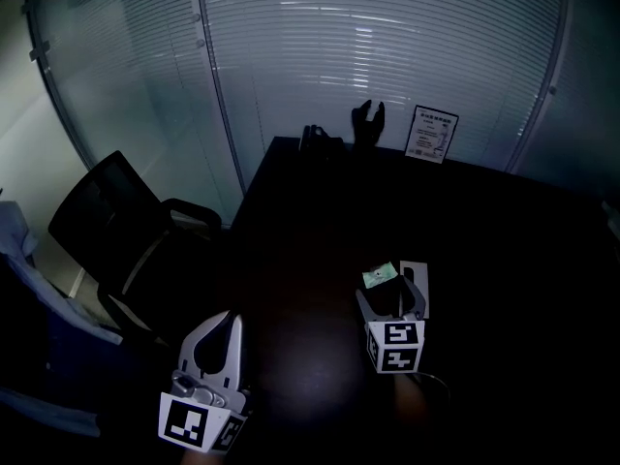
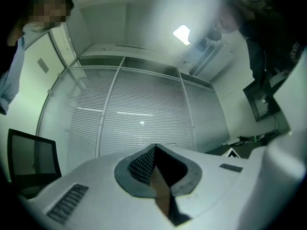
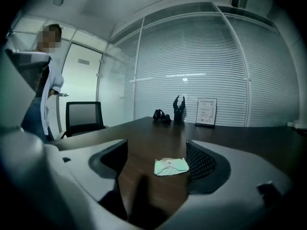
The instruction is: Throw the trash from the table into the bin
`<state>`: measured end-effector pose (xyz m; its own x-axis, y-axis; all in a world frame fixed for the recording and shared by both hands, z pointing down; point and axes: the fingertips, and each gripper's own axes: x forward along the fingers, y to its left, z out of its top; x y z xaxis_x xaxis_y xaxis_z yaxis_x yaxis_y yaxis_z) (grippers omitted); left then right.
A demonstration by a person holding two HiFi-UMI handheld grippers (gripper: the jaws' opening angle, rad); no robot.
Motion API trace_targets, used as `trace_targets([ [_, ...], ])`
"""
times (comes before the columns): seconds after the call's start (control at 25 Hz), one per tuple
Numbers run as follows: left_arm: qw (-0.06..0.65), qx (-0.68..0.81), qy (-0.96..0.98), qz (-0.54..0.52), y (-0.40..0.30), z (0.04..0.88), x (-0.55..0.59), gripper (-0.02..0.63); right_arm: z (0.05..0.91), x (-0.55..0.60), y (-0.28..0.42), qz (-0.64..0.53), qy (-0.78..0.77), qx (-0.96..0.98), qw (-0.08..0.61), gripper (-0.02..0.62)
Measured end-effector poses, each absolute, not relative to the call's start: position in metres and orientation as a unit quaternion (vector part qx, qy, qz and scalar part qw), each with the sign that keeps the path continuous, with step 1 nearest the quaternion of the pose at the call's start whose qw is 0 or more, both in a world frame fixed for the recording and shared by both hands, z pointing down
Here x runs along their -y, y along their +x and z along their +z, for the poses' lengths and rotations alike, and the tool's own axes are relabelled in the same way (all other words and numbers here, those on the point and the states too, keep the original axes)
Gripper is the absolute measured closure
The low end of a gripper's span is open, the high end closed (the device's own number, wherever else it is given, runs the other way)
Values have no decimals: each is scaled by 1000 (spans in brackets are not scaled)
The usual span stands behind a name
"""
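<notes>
Left gripper (image 1: 231, 320) nearest, fingers clenched together, nothing between them. Right gripper (image 1: 392, 287): fingers spread wide either side of the trash, a small pale-green crumpled wrapper (image 3: 171, 166) lying on the dark counter (image 1: 504, 250), just beside one pad, not pinched. Likely feather-light, soft, crushable, apt to slide; best pinched across its raised crumpled middle. No bin shows in any view.

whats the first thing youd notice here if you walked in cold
The pale green crumpled wrapper stands out against the dark table, lying at the mouth of the open right claw. The left claw is shut at the lower left of the head view. A framed sheet stands at the table's far edge before the frosted glass wall.
</notes>
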<state>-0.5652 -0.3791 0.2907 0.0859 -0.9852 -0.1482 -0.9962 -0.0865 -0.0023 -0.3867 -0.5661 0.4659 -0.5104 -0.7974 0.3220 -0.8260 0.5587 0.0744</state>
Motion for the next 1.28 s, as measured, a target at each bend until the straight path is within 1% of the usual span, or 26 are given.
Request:
trace_targets([
  [0.12,35,-664,-745,49,-566,304,384,606,490,588,-393,47,474,859,189,222],
  [0.44,12,-670,-741,39,-584,326,395,606,549,631,-398,65,481,835,258,222],
  [0.8,2,-674,-738,34,-592,342,404,606,575,649,-395,126,486,802,323,225],
  [1.04,-5,-675,-737,33,-594,346,409,606,573,645,-402,124,480,804,330,283],
  [1.2,-6,-676,-736,33,-596,345,408,606,572,643,-399,127,484,800,329,308],
  [1.24,-5,-676,-736,34,-597,345,408,606,572,642,-398,129,487,799,330,321],
  [1.28,-5,-677,-736,34,-597,346,408,606,572,642,-395,129,489,796,331,356],
])
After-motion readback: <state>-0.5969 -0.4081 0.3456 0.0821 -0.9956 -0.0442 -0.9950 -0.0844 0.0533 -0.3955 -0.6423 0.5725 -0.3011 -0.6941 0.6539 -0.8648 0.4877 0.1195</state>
